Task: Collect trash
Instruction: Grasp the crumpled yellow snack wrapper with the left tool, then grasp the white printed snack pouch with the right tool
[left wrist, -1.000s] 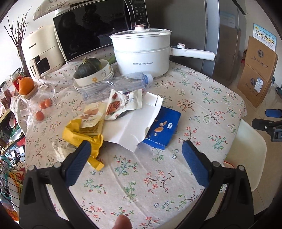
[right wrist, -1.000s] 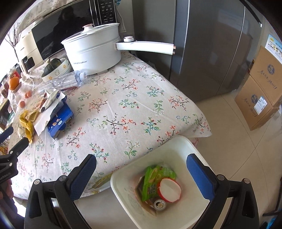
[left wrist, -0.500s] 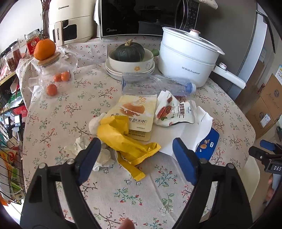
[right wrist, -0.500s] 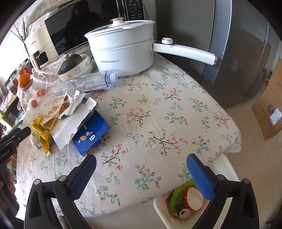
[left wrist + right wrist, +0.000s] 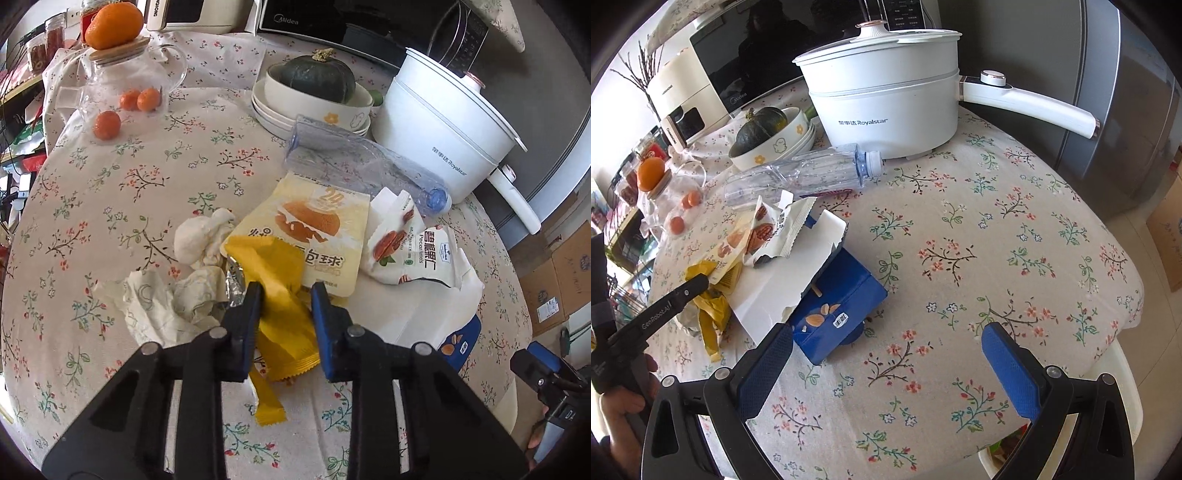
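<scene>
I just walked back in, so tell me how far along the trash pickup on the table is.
Early on. Done: little shows; only the bin's rim is visible. In hand: the left gripper's jaws are closing around the yellow wrapper; the right gripper is open near the blue carton. Left: crumpled tissues, bun packet, pecan bag, plastic bottle.

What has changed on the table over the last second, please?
The left gripper swung from the blue box to the yellow wrapper, and its jaws are closing with the wrapper between them. The right gripper, open, came from above the bin to over the table beside the blue box. The trash itself has not moved.
</scene>
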The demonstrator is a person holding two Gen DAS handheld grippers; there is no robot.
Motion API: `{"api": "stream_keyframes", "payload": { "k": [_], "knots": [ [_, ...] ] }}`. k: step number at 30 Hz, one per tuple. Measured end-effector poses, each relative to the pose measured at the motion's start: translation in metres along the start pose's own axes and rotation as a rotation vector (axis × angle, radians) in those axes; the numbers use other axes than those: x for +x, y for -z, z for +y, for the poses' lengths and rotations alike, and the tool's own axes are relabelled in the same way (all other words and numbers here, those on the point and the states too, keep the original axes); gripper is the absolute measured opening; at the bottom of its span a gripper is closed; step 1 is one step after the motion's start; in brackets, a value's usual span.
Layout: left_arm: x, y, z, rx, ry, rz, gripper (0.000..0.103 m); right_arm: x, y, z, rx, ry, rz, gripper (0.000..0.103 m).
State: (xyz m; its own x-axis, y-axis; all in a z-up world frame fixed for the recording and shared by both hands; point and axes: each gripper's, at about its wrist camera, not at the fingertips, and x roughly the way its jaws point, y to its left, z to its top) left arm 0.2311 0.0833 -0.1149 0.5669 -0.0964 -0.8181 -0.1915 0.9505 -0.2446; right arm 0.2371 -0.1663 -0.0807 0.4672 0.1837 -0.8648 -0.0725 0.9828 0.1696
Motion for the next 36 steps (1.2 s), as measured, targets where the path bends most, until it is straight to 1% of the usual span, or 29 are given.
{"api": "stream_keyframes", "payload": {
  "k": [2, 6, 9, 11, 15, 18, 20, 23, 25, 28, 30, 32, 33, 34, 35, 36],
  "knots": [
    [-0.003, 0.0, 0.001, -0.001, 0.003, 0.004, 0.02, -0.001, -0.003, 0.005, 0.001, -0.014, -0.017, 0.103],
    [-0.02, 0.0, 0.0, 0.024, 0.032, -0.019, 0.019, -0.004, -0.009, 0.019, -0.005, -0.05, -0.066, 0.103],
    [-0.038, 0.0, -0.001, 0.059, 0.049, -0.052, 0.019, -0.004, -0.014, 0.03, 0.007, -0.109, -0.09, 0.103],
    [-0.05, 0.001, 0.0, 0.075, 0.053, -0.075, 0.019, -0.001, -0.018, 0.036, 0.018, -0.154, -0.105, 0.103],
    [-0.064, 0.001, 0.01, 0.071, 0.05, -0.097, 0.019, 0.007, -0.026, 0.05, 0.027, -0.196, -0.13, 0.101],
    [-0.071, -0.002, 0.017, 0.067, 0.035, -0.115, 0.019, 0.018, -0.031, 0.056, 0.06, -0.222, -0.138, 0.092],
    [-0.075, -0.002, 0.023, 0.065, 0.019, -0.126, 0.019, 0.028, -0.033, 0.058, 0.078, -0.235, -0.132, 0.083],
    [-0.075, -0.003, 0.033, 0.048, 0.013, -0.118, 0.019, 0.044, -0.034, 0.062, 0.087, -0.226, -0.117, 0.074],
    [-0.076, -0.002, 0.037, 0.046, 0.009, -0.113, 0.019, 0.053, -0.034, 0.064, 0.093, -0.216, -0.107, 0.071],
    [-0.077, -0.002, 0.04, 0.051, 0.004, -0.114, 0.019, 0.063, -0.034, 0.064, 0.112, -0.212, -0.104, 0.069],
    [-0.079, -0.002, 0.04, 0.051, 0.005, -0.114, 0.019, 0.067, -0.033, 0.064, 0.117, -0.214, -0.103, 0.063],
    [-0.079, -0.002, 0.041, 0.051, 0.005, -0.114, 0.02, 0.07, -0.033, 0.065, 0.116, -0.21, -0.102, 0.051],
    [-0.079, -0.001, 0.041, 0.05, 0.005, -0.114, 0.02, 0.07, -0.033, 0.065, 0.115, -0.211, -0.106, 0.048],
    [-0.079, -0.001, 0.04, 0.05, 0.007, -0.114, 0.02, 0.07, -0.032, 0.065, 0.113, -0.212, -0.11, 0.041],
    [-0.08, -0.001, 0.04, 0.05, 0.009, -0.115, 0.019, 0.069, -0.032, 0.065, 0.109, -0.212, -0.112, 0.031],
    [-0.082, 0.0, 0.038, 0.052, 0.01, -0.118, 0.02, 0.067, -0.031, 0.064, 0.105, -0.211, -0.114, 0.026]
  ]
}}
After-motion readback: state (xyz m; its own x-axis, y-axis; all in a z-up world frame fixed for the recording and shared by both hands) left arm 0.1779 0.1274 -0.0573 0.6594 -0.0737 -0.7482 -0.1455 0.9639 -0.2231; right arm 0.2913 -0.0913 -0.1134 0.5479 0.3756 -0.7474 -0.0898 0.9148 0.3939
